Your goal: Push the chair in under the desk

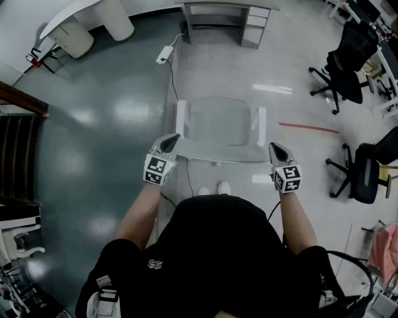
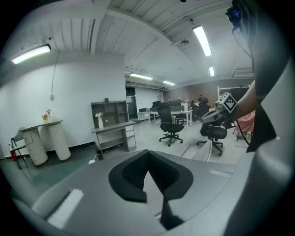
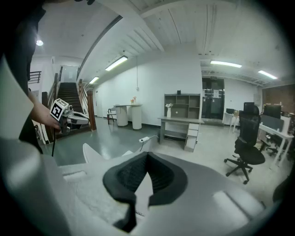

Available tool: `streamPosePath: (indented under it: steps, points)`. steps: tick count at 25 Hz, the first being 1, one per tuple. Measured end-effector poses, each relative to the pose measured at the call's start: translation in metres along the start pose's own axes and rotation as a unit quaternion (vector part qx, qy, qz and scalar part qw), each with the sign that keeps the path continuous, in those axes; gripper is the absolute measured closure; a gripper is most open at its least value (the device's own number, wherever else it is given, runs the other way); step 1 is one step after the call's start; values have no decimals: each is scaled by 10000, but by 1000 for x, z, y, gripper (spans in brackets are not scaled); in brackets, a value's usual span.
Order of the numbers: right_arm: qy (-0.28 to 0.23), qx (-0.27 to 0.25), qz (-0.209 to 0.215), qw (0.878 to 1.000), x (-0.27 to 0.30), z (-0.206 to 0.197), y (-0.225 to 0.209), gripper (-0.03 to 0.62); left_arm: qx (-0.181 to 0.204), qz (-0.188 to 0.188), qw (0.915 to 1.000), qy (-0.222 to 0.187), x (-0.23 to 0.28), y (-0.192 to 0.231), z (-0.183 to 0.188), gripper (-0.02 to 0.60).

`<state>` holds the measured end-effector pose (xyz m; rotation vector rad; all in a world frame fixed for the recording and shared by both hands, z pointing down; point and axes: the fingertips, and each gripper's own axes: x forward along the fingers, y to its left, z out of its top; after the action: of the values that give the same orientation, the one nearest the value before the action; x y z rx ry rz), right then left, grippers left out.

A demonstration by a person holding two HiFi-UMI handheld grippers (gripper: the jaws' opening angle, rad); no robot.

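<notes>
Jaws shut and empty, my left gripper [image 1: 172,139] and right gripper [image 1: 274,148] flanked the back of the translucent white plastic chair [image 1: 221,124], equally near; the grey drawered desk [image 1: 227,17] stood well beyond the chair, straight ahead.

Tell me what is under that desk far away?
Under the desk is an open gap, with drawers filling its right side. The chair is not under it; it stands far off. The drawers are shut, so their insides are hidden.

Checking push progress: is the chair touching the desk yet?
Apart. The head view shows a wide stretch of bare floor between the chair and the desk.
</notes>
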<state>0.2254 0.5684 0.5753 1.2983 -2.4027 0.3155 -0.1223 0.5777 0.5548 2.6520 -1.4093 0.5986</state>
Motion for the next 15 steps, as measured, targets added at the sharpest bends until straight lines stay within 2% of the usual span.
streamPosePath:
  steps: [6,11,13,15]
  points:
    - [117,-49,56,9999,-3,-12,2,592,404,-56,9988,284,2,-10,-19,575]
    - [188,53,66,9998,-3,-26,-11,592,345,-85,9984,443,10,-19,-34,575]
    - [212,-53,237,9995,-1,-29,-8,593,410,-204,9976,527,13,-26,-39,575]
    - [349,-403,707,9961,2,-37,6,592,604,-457,9946,708,16,-37,-47,571]
